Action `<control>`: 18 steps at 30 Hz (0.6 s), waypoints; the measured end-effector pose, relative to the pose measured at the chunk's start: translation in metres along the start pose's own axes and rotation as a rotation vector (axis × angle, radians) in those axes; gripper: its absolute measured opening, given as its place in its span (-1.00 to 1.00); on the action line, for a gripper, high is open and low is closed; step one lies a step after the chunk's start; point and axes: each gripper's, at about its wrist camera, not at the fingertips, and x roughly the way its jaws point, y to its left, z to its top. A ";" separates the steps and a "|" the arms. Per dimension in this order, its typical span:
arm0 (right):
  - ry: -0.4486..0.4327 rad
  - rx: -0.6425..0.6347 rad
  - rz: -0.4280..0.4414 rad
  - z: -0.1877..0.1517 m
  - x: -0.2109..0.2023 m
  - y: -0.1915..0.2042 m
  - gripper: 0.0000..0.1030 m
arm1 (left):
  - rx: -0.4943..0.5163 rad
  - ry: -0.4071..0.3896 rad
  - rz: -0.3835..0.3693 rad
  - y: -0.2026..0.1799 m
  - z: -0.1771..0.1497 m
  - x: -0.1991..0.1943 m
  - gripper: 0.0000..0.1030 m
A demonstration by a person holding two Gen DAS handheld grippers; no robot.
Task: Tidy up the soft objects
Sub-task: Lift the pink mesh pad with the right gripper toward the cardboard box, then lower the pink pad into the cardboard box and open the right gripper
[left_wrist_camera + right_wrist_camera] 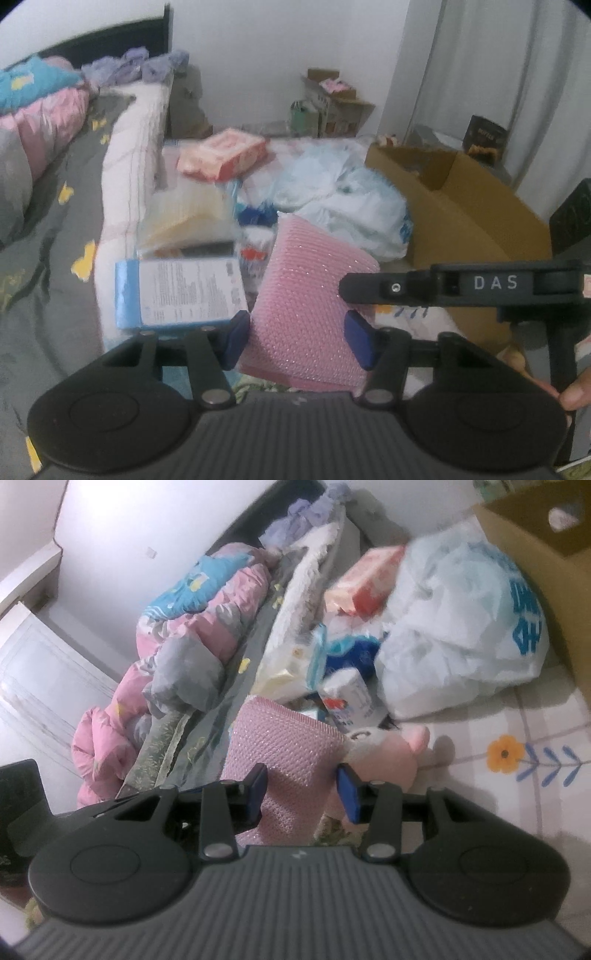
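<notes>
A pink knitted cloth (306, 295) lies between the blue-padded fingers of my left gripper (298, 339), which close on its near edge. In the right wrist view the same pink cloth (280, 753) sits between the fingers of my right gripper (301, 794), which also grips it. The right gripper's body (461, 286) shows at the right of the left wrist view. A pink plush toy (384, 753) lies just behind the cloth on the floor mat.
A bed with grey sheet (44, 229) and a pink-blue quilt (177, 635) is on the left. A white plastic bag (461, 627), a red-pink box (225, 151), packets (184, 291) and a cardboard box (461, 206) crowd the floor beside it. A flowered mat (517, 760) lies at right.
</notes>
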 end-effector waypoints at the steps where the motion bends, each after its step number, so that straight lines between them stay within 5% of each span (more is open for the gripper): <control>1: -0.017 -0.016 -0.001 0.003 -0.007 0.005 -0.19 | 0.010 -0.017 0.000 -0.004 0.003 -0.006 0.10; 10: -0.164 -0.127 -0.046 0.052 -0.080 0.025 -0.18 | 0.066 -0.124 -0.068 -0.049 0.059 -0.022 0.10; 18: -0.247 -0.102 -0.161 0.123 -0.131 -0.020 -0.17 | 0.132 -0.103 -0.180 -0.109 0.129 0.032 0.11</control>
